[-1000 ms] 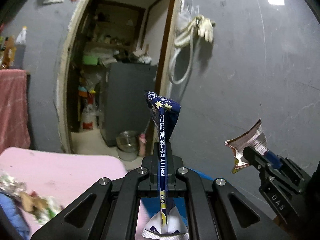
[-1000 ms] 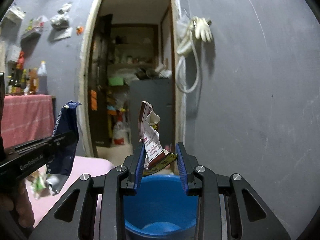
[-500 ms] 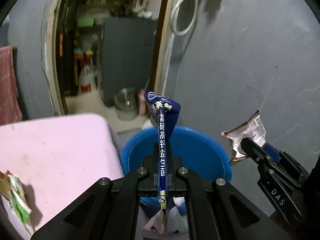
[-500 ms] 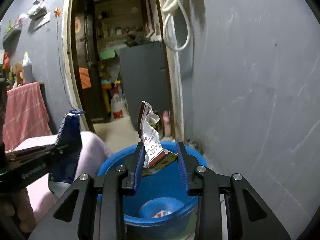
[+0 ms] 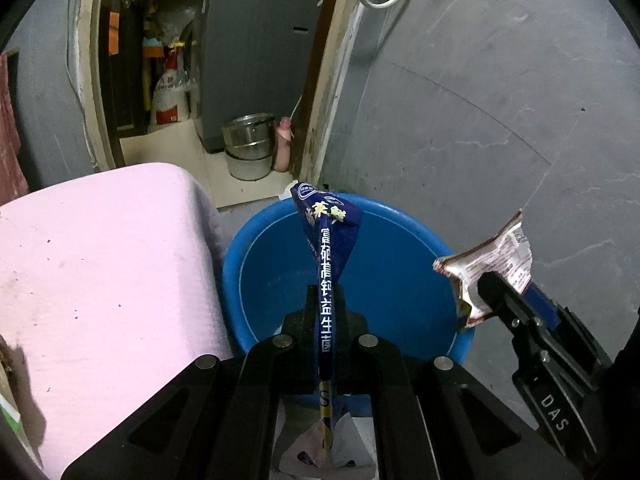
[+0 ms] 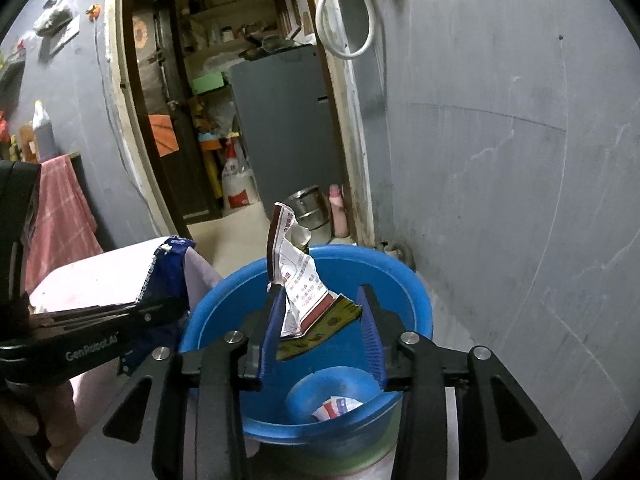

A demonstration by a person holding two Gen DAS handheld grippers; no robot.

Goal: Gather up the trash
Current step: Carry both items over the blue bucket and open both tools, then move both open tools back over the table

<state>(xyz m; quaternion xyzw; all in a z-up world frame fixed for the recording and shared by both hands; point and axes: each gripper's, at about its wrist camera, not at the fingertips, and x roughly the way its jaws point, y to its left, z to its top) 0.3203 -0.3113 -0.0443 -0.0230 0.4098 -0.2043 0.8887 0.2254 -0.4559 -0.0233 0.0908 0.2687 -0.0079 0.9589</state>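
- Trash is in both your grippers, held above the blue bucket (image 5: 256, 272) that stands on the floor by the grey wall (image 5: 500, 100).
- Your left gripper (image 5: 325, 312) is clamped tight on a dark blue wrapper (image 5: 326, 232), which sticks up between its fingers over the bucket's mouth.
- Your right gripper (image 6: 320, 312) has its jaws opening; the crumpled white and brown wrapper (image 6: 298, 280) sits between them, leaning on the left pad, and its yellow edge reaches toward the right one.
- One scrap of packaging (image 6: 334, 408) already lies at the bucket's bottom.
- Beside the bucket is the pink-covered table (image 5: 100, 260); a steel pot (image 5: 248, 148) stands in the doorway beyond.
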